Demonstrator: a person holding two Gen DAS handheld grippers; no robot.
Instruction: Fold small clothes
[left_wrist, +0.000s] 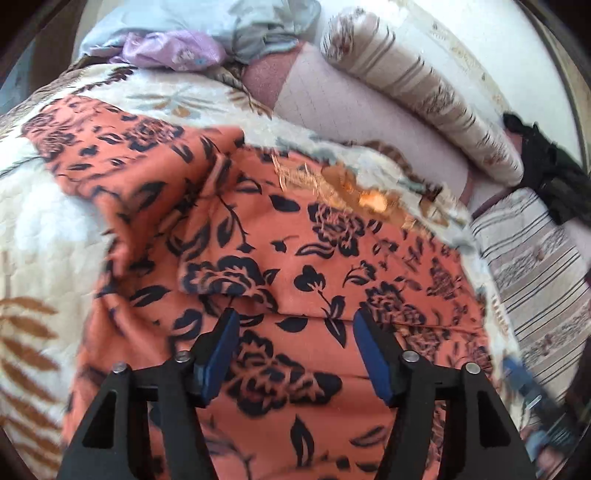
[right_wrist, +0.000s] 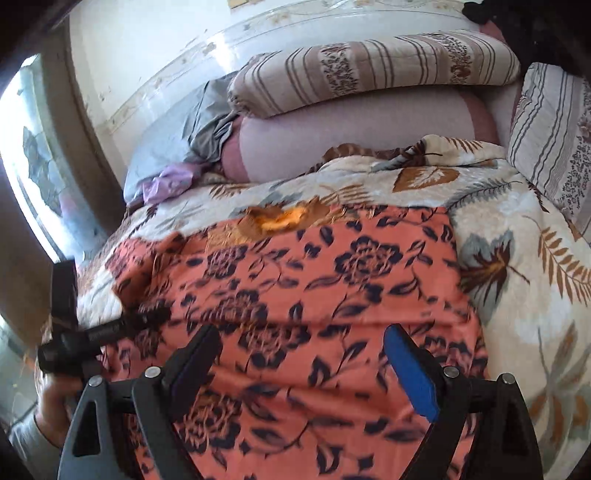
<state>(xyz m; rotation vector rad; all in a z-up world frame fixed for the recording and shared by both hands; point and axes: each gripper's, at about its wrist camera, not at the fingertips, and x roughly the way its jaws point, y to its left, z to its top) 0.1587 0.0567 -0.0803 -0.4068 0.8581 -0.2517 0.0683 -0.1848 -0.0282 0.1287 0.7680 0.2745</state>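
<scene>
An orange garment (left_wrist: 303, 258) with a black flower print lies spread on the bed, one side folded over on the left. Its gold embroidered neckline (right_wrist: 280, 219) is at the far edge. My left gripper (left_wrist: 295, 319) hovers open just above the cloth, with nothing between its blue pads (left_wrist: 221, 354). My right gripper (right_wrist: 303, 332) stands wide open over the same garment (right_wrist: 314, 295), and its pads (right_wrist: 410, 369) touch nothing. In the right wrist view the left gripper (right_wrist: 159, 315) shows from the side at the garment's left edge, held by a hand (right_wrist: 51, 406).
A cream quilt (right_wrist: 517, 266) with brown leaves lies under the garment. Behind it are a pink bolster (right_wrist: 351, 140), striped pillows (right_wrist: 369, 66), grey-blue (left_wrist: 207, 26) and lilac cloths (left_wrist: 173, 51), and a black cloth (left_wrist: 546, 166). A window (right_wrist: 33, 158) is at the left.
</scene>
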